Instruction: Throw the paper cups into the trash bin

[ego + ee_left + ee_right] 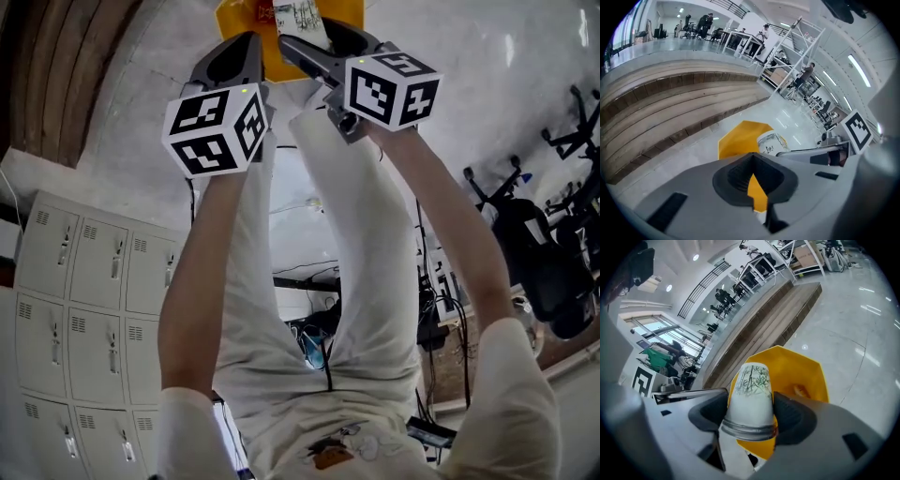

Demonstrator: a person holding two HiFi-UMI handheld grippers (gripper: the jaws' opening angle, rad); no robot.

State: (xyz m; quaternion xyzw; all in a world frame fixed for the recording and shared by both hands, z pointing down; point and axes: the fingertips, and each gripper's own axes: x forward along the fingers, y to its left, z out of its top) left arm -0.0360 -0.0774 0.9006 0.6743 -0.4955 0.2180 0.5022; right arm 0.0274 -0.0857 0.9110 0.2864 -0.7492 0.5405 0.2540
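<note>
With my right gripper (749,414) clamped on the paper cup (752,383) over the yellow trash bin (808,376) mouth and my left gripper (752,180) closed empty, I'm at the drop: next, spread the right jaws.

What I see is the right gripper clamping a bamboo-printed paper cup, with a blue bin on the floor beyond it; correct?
Not quite: the bin is yellow, not blue, as the right gripper view shows. The rest holds: the right gripper clamps a bamboo-printed paper cup, with the bin on the floor beyond it.
</note>
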